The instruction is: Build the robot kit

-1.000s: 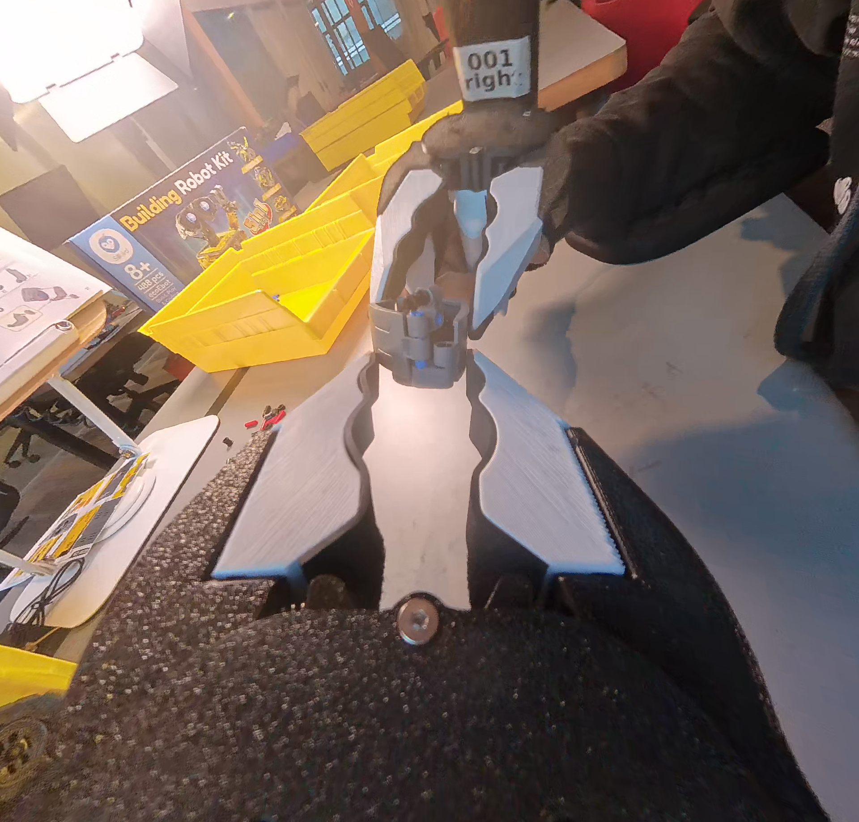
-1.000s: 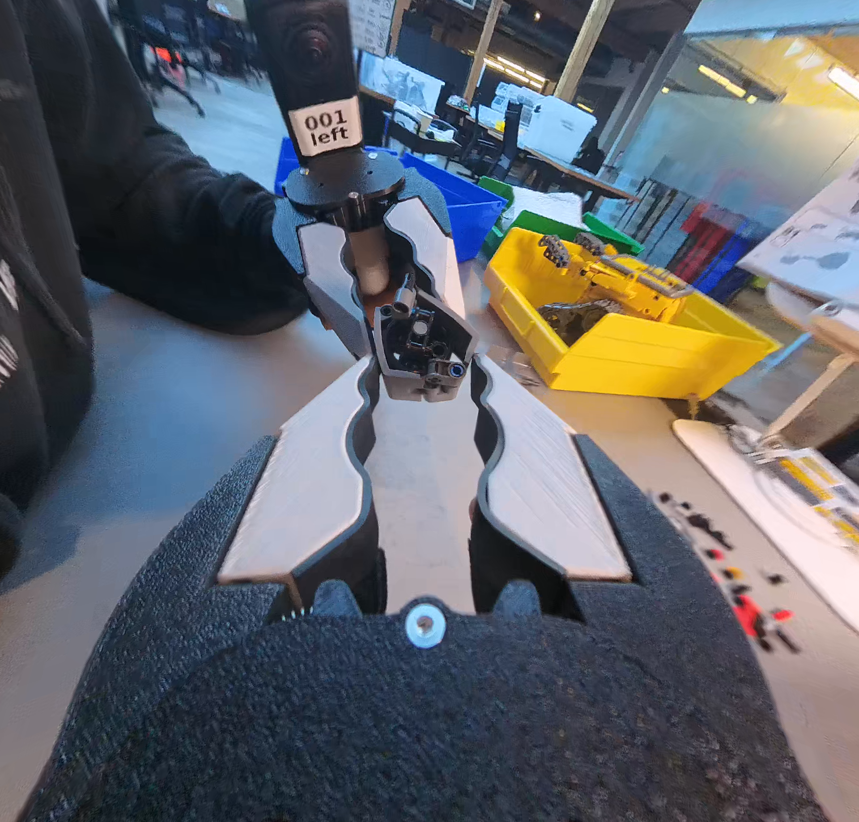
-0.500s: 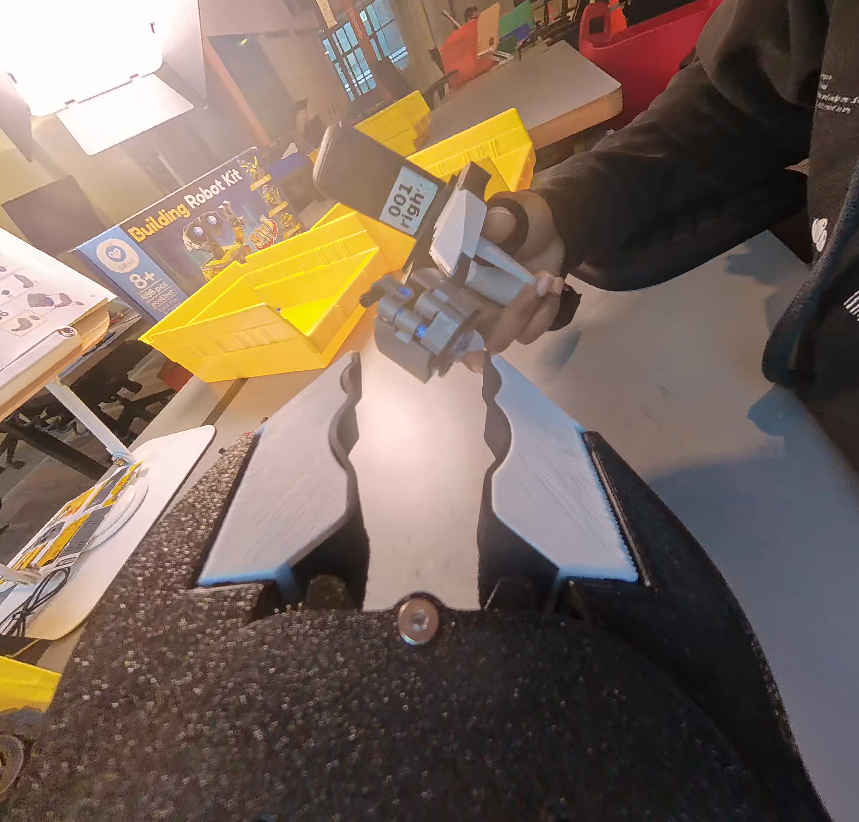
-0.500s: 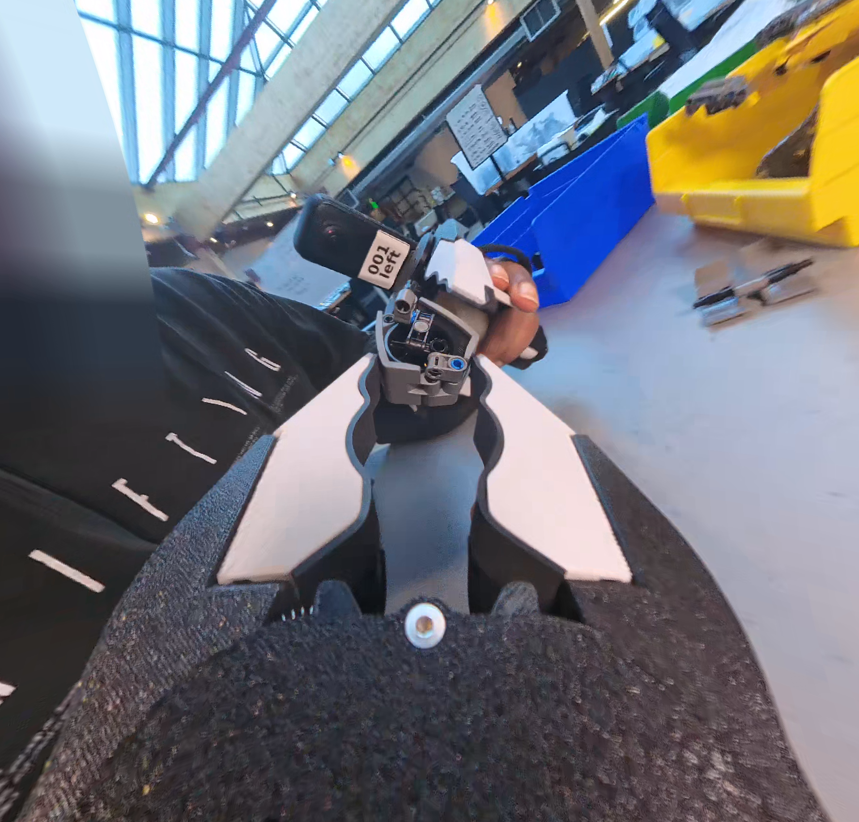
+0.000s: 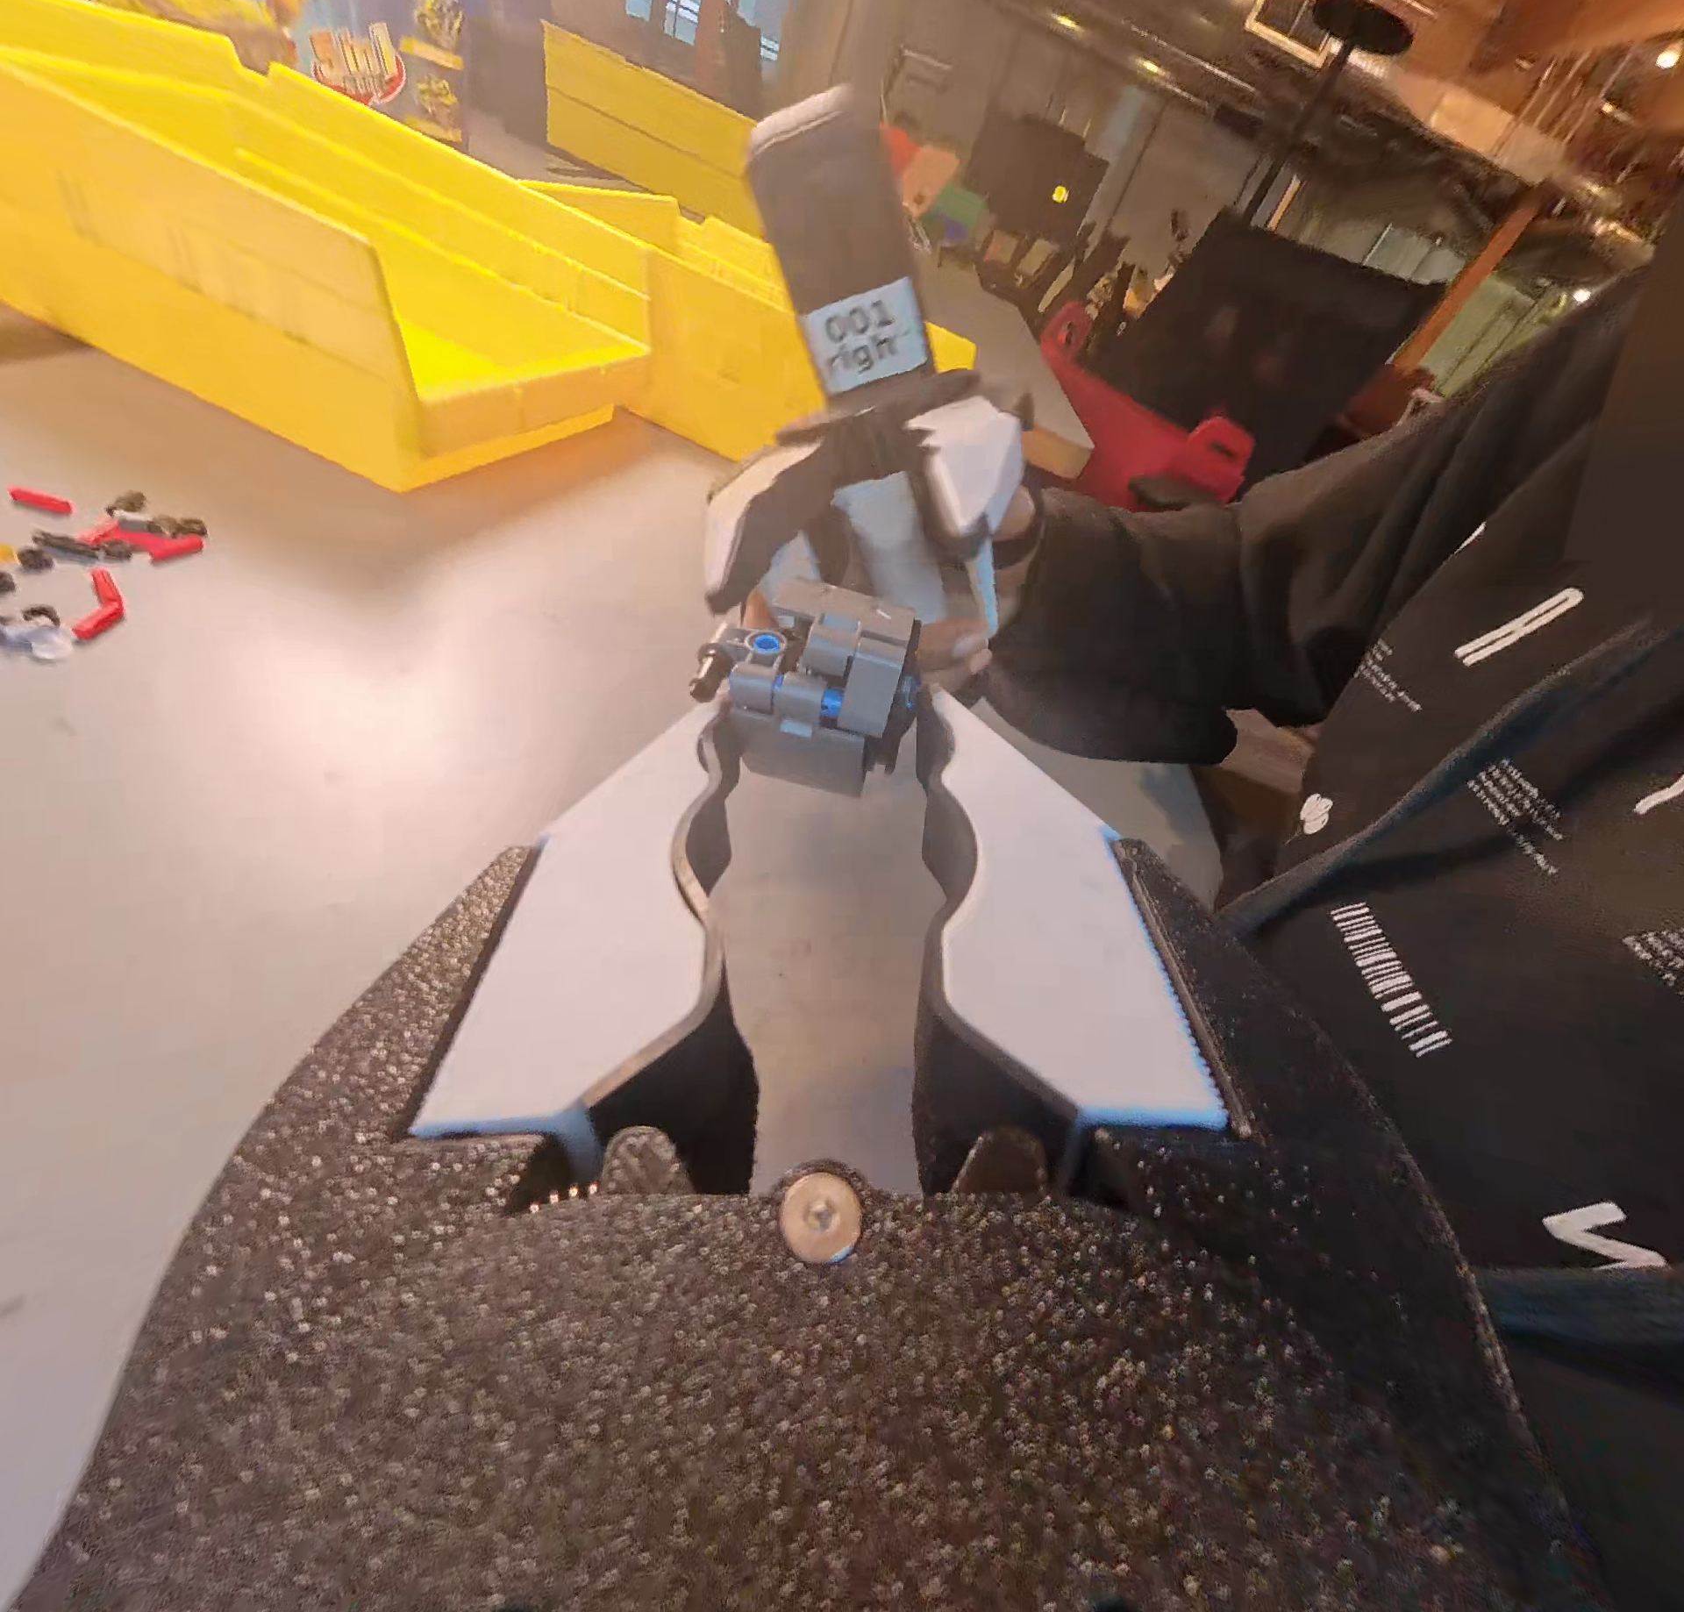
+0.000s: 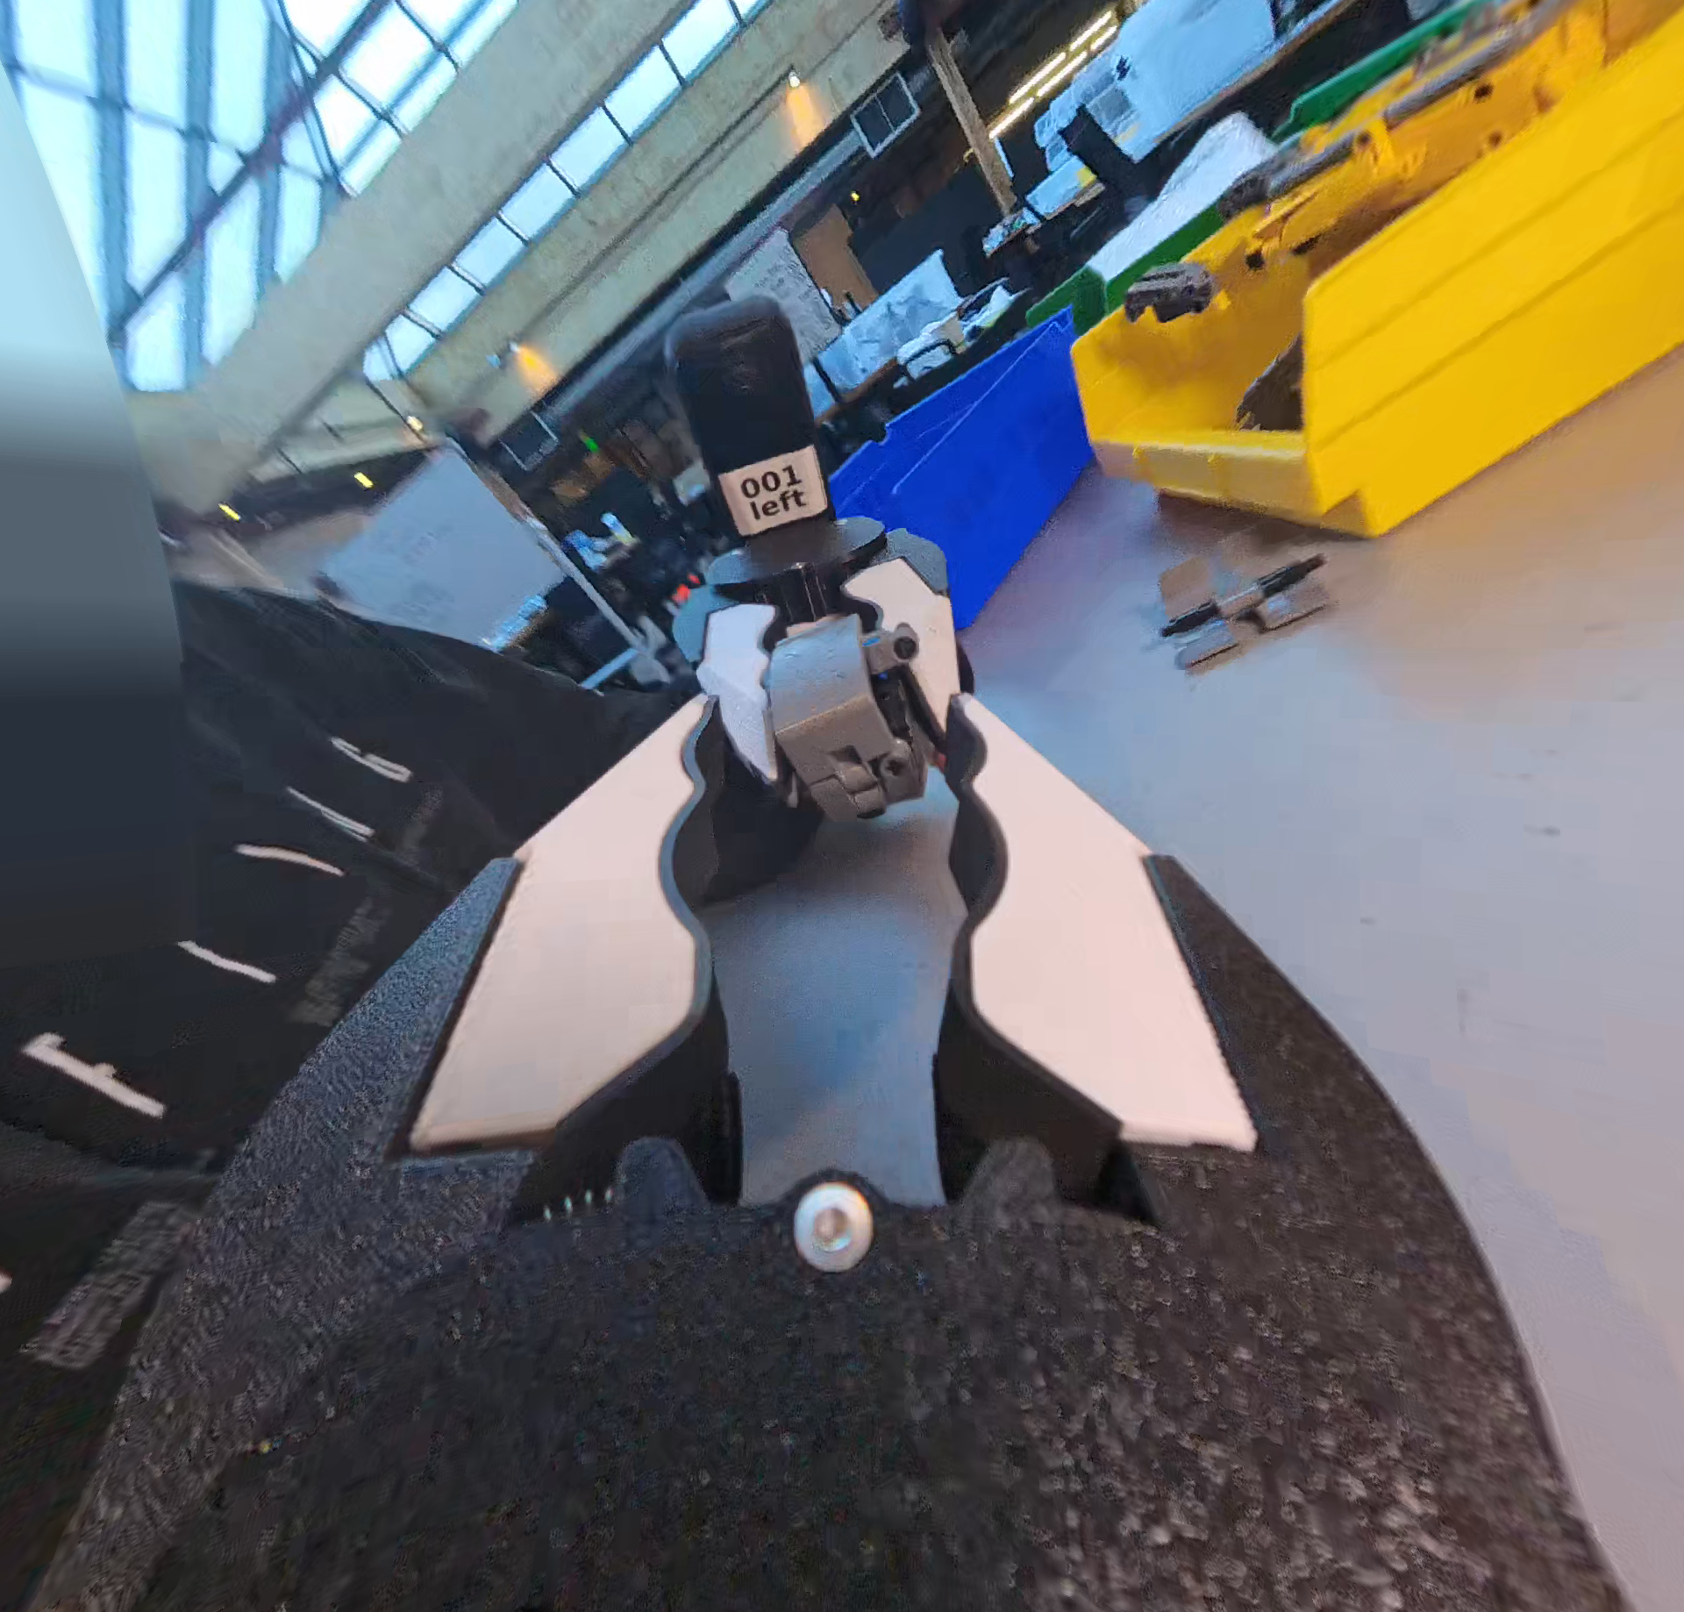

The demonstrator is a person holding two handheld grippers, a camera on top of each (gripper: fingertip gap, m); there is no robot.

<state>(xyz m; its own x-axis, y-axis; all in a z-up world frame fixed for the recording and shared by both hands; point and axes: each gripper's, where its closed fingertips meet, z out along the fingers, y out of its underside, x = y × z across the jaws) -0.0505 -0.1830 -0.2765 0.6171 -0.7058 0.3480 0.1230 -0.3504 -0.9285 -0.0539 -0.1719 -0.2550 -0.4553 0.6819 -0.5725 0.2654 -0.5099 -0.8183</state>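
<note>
The grey brick assembly (image 5: 814, 704) sits at twelve o'clock of the left gripper (image 5: 814, 730), clamped between its narrowly parted fingertips. The right gripper (image 6: 825, 734) faces it head-on, tips flanking the same block; whether it grips is unclear.

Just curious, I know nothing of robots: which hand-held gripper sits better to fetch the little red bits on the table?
The left hand-held gripper, probably: the red bits lie on the table in its view only. It grips the gray block, though.
</note>
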